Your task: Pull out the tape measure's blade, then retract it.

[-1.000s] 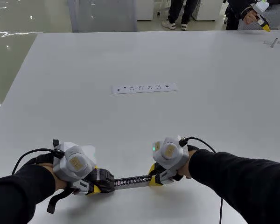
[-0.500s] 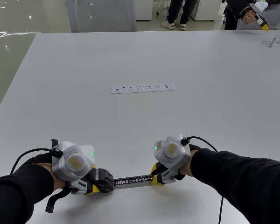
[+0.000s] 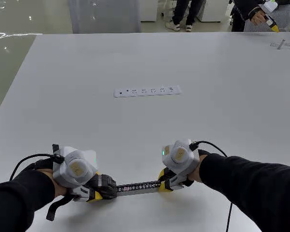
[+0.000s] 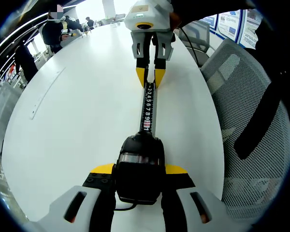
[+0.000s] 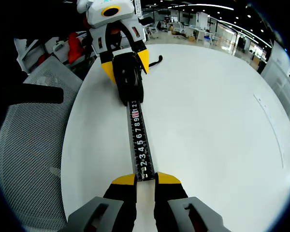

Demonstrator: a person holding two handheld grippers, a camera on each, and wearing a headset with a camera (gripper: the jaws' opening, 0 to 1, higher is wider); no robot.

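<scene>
While the task has two halves, only the first looks under way in the head view: the left gripper holds the black tape measure low on the white surface, close to the person. The right gripper sits a little apart to the side, with a short stretch of blade bridging the two. A white power strip lies well apart, farther up the surface. In the left gripper view, that gripper's jaws are clamped on either side of the tape measure's case. The blade runs straight out from the case mouth to the yellow jaw tips of the right gripper, which are pressed together on the blade's far end. A grey mesh chair stands beside the surface edge. In the right gripper view, that gripper's jaws are closed on the blade end, nearly touching one another. The printed numbers on the blade climb only into the low teens before the case, which the left gripper pinches. As a judgement, the pull-out is begun but modest. Whether more blade is meant to come out cannot be told, and the retraction is wholly left to do.
</scene>
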